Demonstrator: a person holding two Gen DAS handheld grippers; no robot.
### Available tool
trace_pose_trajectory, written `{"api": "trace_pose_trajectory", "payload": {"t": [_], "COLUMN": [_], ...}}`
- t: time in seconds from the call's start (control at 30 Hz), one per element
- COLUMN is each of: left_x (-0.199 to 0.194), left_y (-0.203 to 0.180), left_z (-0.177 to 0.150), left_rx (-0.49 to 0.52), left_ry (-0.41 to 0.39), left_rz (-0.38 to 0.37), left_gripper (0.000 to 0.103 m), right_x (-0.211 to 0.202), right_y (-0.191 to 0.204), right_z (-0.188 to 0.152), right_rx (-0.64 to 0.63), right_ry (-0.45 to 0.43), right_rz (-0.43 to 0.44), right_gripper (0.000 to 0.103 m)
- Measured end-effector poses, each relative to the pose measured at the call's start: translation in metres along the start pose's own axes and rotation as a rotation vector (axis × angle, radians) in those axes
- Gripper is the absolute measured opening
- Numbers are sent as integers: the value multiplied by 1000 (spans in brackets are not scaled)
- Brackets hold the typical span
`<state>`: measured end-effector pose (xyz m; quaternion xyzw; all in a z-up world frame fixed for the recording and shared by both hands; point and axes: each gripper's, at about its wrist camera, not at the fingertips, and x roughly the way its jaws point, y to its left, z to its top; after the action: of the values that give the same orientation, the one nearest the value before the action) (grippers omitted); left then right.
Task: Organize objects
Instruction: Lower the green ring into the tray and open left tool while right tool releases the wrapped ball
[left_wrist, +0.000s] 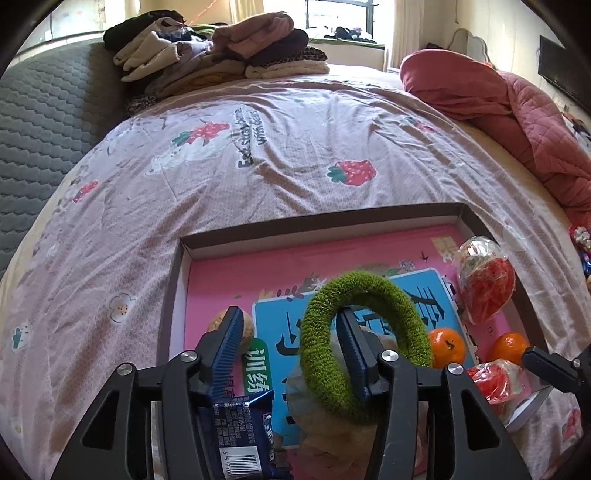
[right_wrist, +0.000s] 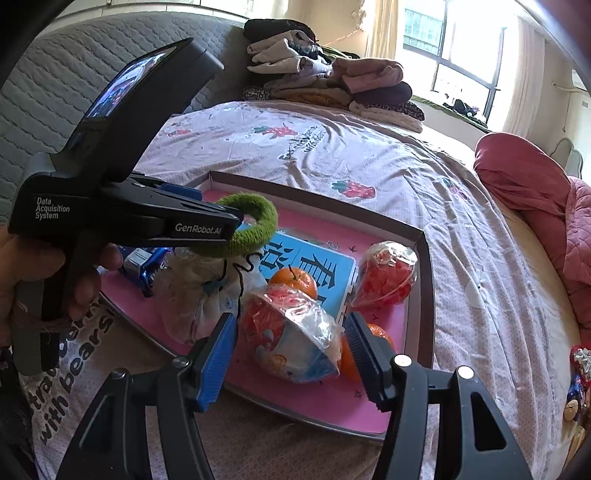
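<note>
The left gripper (left_wrist: 288, 332) is standing part open at lower centre of its view, the green fuzzy ring (left_wrist: 364, 341) hanging looped over its right finger (nothing pinched between the pads). The right gripper (right_wrist: 291, 339) is sitting part open too, its fingers flanking a wrapped snack (right_wrist: 295, 332) in the cardboard tray (right_wrist: 424, 266) without pressing it
</note>
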<state>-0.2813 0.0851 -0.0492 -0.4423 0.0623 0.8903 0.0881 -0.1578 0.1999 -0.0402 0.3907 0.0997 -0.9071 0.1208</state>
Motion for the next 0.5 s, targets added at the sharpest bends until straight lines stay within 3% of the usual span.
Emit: {"api": "trace_pose_trajectory", "payload": {"t": [0.5], "left_x": [-26], "left_y": [4], "left_z": [2], "left_rx": [-18], "left_ry": [-56], "left_rz": [17], "left_gripper": [60], "right_x": [-18], "right_y": [-7], "right_z": [10], "right_rx": [33], "right_ry": [-58], "right_rz": [-2], "right_gripper": [60]}}
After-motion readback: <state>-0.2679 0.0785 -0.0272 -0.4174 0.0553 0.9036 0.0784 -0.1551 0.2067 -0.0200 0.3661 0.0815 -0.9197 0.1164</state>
